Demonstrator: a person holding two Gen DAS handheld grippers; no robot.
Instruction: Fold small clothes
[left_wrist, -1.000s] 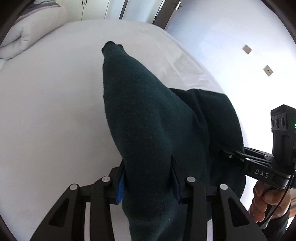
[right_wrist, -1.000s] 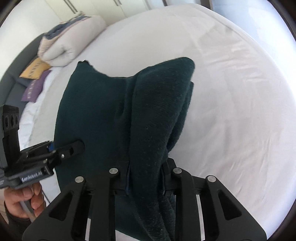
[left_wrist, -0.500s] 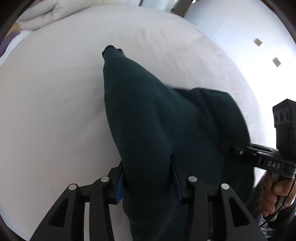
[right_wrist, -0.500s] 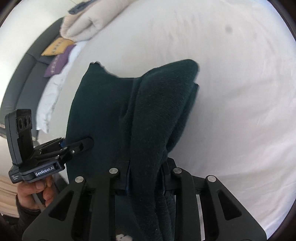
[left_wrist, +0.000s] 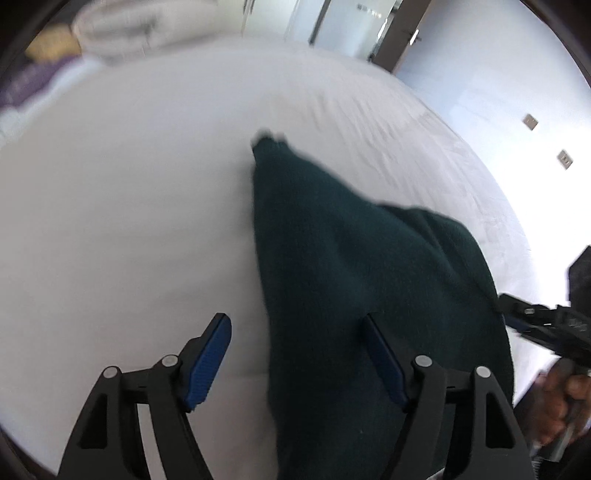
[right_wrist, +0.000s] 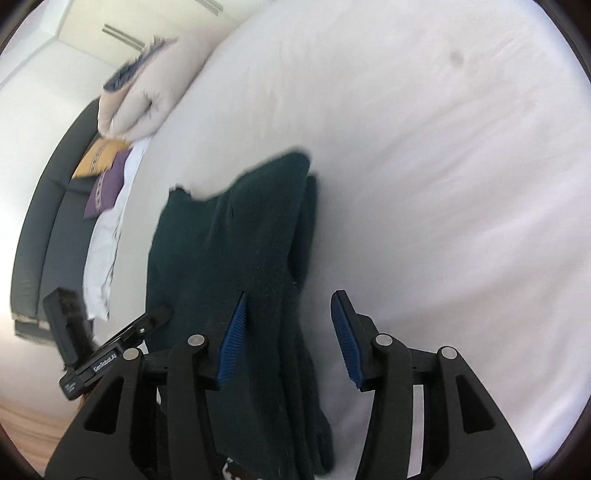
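Both grippers are spread wide and hold nothing. The left gripper (left_wrist: 299, 354) and right gripper (right_wrist: 286, 338) sit at the bottom of their frames. The green cloth (left_wrist: 351, 266) lies in the middle, on the white bed (left_wrist: 129, 203). This looks like letting go after a fold. Next, grab an edge for another fold.

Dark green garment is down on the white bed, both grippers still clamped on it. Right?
Not quite. The dark green garment does lie on the white bed, but both grippers are open: the left gripper in the left wrist view, the right gripper in the right wrist view, jaws spread with the cloth loose between them.
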